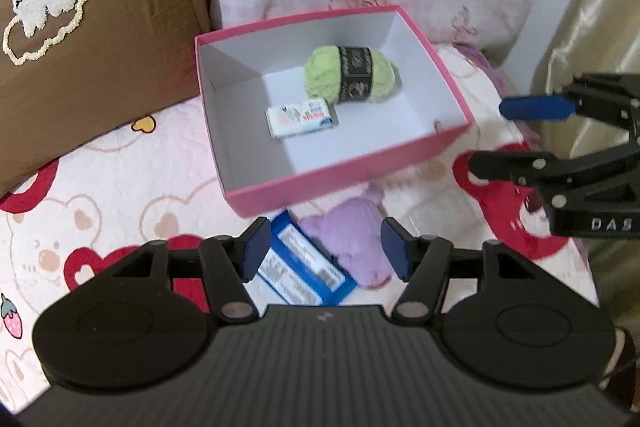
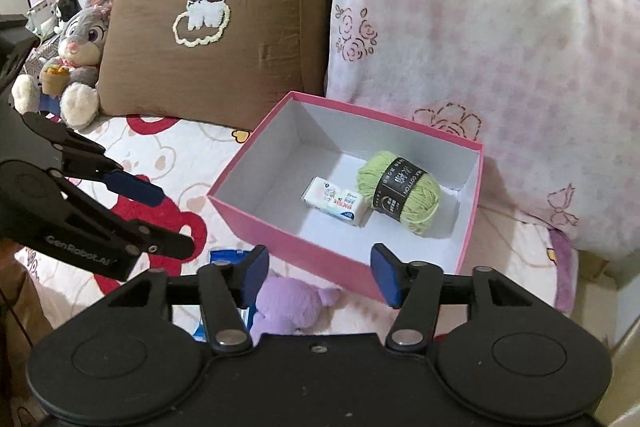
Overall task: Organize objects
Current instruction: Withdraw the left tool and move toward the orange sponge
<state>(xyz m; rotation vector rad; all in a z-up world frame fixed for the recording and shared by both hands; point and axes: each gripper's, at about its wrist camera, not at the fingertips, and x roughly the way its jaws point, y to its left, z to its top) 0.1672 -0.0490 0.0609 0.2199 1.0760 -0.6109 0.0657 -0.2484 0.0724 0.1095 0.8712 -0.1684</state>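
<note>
The matt cardboard box (image 2: 280, 235) holds fuzzy green yarn (image 2: 416, 203) and sits on a soft quilted cloth bedspread (image 2: 168, 155).

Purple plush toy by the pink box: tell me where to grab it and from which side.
Grip the purple plush toy across its rounded body, coming from above. It lies flat on the bedspread, apart from the blue packet, and its soft bulk should squash between open jaws.

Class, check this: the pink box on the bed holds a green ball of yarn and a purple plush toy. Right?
Not quite. Beside the green ball of yarn in the pink box lies a small white packet; the right wrist view shows the purple plush toy outside, on the bed.
</note>
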